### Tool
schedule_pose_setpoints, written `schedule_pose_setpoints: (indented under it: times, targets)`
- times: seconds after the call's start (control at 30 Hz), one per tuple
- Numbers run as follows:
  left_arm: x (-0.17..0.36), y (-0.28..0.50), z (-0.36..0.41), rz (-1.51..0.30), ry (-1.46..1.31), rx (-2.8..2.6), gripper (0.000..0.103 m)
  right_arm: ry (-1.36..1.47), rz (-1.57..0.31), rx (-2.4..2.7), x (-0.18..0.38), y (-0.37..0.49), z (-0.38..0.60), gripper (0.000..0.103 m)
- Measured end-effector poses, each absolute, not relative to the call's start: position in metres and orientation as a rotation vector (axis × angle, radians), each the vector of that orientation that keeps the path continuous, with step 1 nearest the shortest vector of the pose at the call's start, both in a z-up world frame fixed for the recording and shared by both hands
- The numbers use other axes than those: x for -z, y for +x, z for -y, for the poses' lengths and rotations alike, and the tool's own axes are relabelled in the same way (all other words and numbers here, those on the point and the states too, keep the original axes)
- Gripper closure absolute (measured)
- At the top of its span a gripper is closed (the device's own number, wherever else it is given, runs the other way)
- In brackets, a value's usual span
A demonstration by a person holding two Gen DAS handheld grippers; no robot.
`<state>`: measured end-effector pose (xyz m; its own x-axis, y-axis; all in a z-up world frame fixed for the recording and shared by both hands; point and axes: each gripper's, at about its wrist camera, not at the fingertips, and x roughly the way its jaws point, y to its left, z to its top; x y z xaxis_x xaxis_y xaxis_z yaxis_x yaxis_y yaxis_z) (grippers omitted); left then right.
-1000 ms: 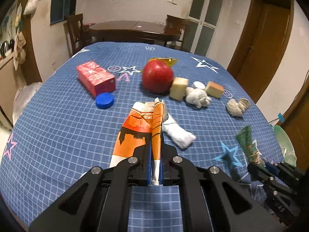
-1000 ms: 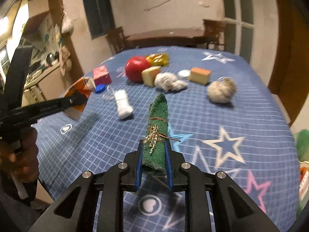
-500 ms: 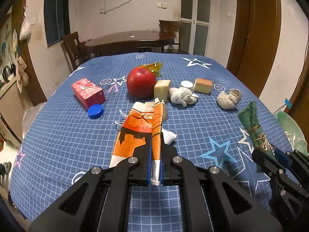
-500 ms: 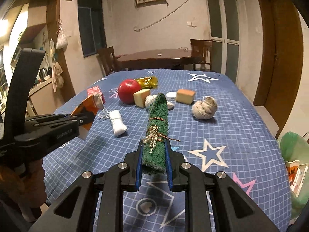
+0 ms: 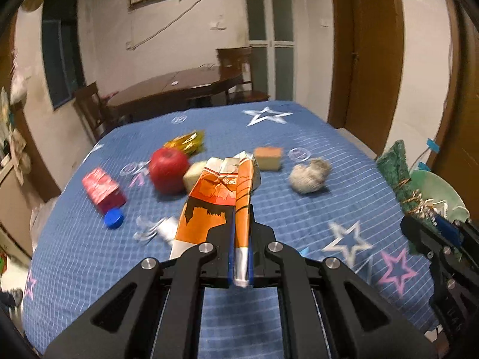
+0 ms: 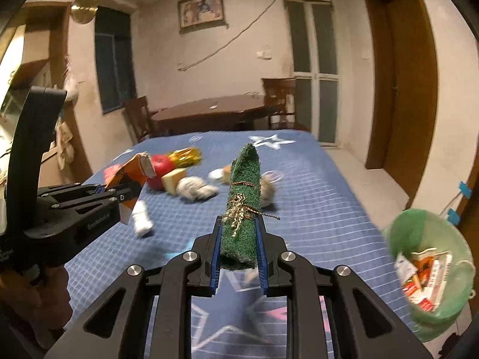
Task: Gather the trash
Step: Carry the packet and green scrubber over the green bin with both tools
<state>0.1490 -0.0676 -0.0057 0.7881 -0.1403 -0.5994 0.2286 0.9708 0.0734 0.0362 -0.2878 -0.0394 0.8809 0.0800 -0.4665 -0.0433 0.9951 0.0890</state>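
Note:
My left gripper (image 5: pixel 240 236) is shut on a flattened orange and white carton (image 5: pixel 214 206) and holds it above the blue tablecloth (image 5: pixel 299 218). The carton also shows in the right wrist view (image 6: pixel 131 176). My right gripper (image 6: pixel 238 239) is shut on a rolled green cloth tied with gold string (image 6: pixel 243 200), held above the table; it also shows at the right edge of the left wrist view (image 5: pixel 398 176). A green trash bin (image 6: pixel 431 269) with wrappers inside stands off the table's right side.
On the table lie a red apple (image 5: pixel 168 170), a red box (image 5: pixel 103 190), a blue cap (image 5: pixel 114 219), a gold wrapper (image 5: pixel 187 142), a white roll (image 6: pixel 142 218), cheese-like blocks (image 5: pixel 268 157) and crumpled grey wads (image 5: pixel 310 173). A wooden table and chairs (image 5: pixel 179 89) stand behind.
Both grippers have lifted with their loads and swung right. The view has risen off the table and the green bin has come into the right wrist view.

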Motion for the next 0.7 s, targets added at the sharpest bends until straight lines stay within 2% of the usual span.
schedule_pose_setpoints:
  times: [0.3, 0.7]
  targets:
    - [-0.009, 0.158, 0.152, -0.594, 0.217, 0.343, 0.098, 0.122, -0.438, 0.093, 0.013, 0.027, 0.37, 0.082]
    - [-0.004, 0.16, 0.259, -0.573, 0.336, 0.519, 0.098, 0.186, -0.437, 0.263, 0.009, 0.012, 0.473, 0.082]
